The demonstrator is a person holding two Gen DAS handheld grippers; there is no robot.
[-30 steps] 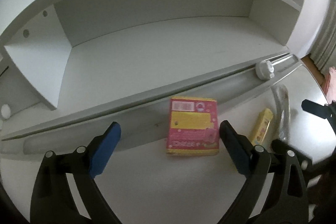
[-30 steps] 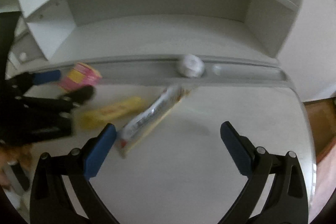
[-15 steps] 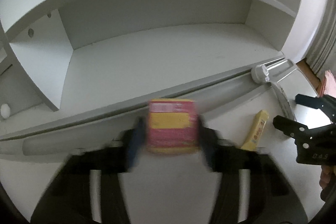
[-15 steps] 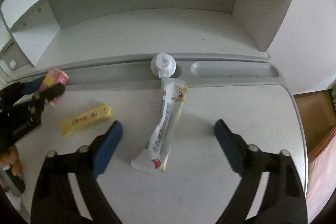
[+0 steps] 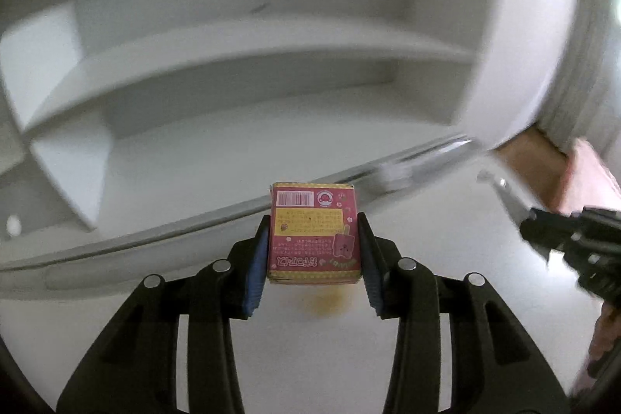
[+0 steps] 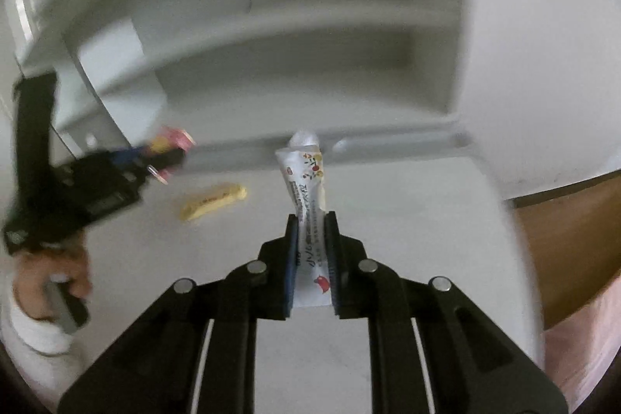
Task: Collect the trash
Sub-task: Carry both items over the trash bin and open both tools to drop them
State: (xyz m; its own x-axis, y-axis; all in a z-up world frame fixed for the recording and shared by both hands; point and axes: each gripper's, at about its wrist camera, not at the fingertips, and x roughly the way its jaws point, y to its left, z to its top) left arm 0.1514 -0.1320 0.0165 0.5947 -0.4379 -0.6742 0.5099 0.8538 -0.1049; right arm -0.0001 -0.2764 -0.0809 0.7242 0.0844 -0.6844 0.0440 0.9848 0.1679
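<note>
The left gripper [image 5: 313, 255] has its 2 blue-padded fingers [image 5: 258, 266] pinching a small pink and yellow box [image 5: 313, 233] by its sides, barcode end pointing away, held above the white surface [image 5: 446, 251] just in front of the long groove [image 5: 194, 231] at the foot of the white shelf unit [image 5: 233, 103]. The right gripper [image 6: 311, 258] has its 2 fingers [image 6: 292, 258] pressed onto a white squeeze tube [image 6: 306, 193], clamping its flat lower half; the capped end points toward the groove. A yellow wrapper [image 6: 213, 200] lies on the surface on the near side of the groove, between the tube and the box. In the right wrist view the box is blurred.
</note>
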